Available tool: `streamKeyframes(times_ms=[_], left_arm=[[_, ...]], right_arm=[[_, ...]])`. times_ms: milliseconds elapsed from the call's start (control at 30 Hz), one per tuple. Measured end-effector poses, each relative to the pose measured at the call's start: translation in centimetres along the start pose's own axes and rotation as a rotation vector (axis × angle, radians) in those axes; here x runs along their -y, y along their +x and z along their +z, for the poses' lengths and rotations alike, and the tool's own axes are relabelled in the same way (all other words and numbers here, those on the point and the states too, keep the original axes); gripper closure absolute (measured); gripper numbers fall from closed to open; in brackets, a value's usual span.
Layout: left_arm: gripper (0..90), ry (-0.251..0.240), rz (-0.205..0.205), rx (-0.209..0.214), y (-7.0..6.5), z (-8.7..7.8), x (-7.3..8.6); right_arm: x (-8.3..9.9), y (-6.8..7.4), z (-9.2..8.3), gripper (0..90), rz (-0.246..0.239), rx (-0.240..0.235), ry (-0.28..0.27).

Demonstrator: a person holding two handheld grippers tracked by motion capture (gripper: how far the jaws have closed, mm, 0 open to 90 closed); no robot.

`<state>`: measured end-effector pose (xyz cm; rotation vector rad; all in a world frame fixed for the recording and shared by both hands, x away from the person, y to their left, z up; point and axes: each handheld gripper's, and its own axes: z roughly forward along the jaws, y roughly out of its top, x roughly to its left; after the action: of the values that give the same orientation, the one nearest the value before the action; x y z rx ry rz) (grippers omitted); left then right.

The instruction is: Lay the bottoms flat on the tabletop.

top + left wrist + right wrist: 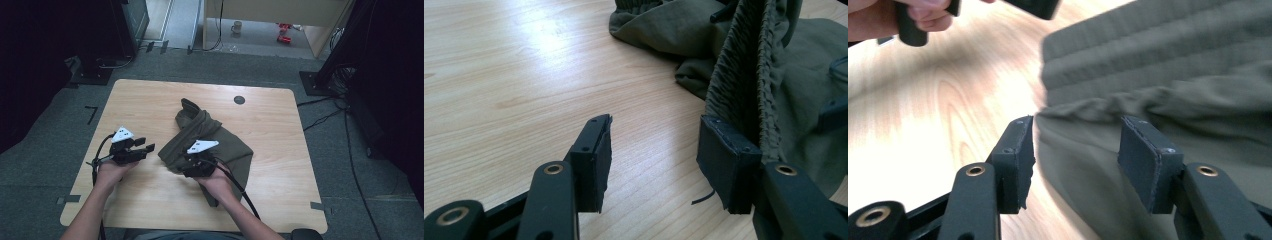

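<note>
Jaws on my right gripper (pixel 1075 150) are standing parted, with nothing pinched; in the right gripper view a rumpled edge of the olive garment (pixel 1168 75) is lying between and just beyond the pads. From the high view I am seeing that right gripper (pixel 186 162) sitting over the near left edge of the garment (pixel 220 142), my hand right behind it on the cloth. My left gripper (pixel 147 147) is hovering over bare wood just to the left of the cloth, apart from it. Its jaws are also standing wide and holding nothing; in the left gripper view (pixel 654 155) the gathered elastic band of the garment (pixel 744 75) is rising behind the right-hand pad, though I cannot tell whether it is touching. Farther off, the garment is lying crumpled around the middle of the wooden table (pixel 150 95), one end reaching toward the far edge, where a small dark round disc (pixel 239 100) is sitting on the wood.
</note>
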<state>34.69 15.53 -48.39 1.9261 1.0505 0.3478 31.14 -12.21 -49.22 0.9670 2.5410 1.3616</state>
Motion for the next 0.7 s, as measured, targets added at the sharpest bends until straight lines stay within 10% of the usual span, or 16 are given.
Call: streamKeyframes(times_ms=[333,700], left_arm=[[47.4,-0.005,-0.01,-0.008,0.3,-0.1,0.0],[47.9,-0.001,-0.006,-0.005,0.1,-0.1,0.0]], right_arm=[[0.7,1.7,3.7,47.1,-0.098,0.076,0.082],[0.5,1.2,3.4,88.4,-0.127,0.152,0.083]])
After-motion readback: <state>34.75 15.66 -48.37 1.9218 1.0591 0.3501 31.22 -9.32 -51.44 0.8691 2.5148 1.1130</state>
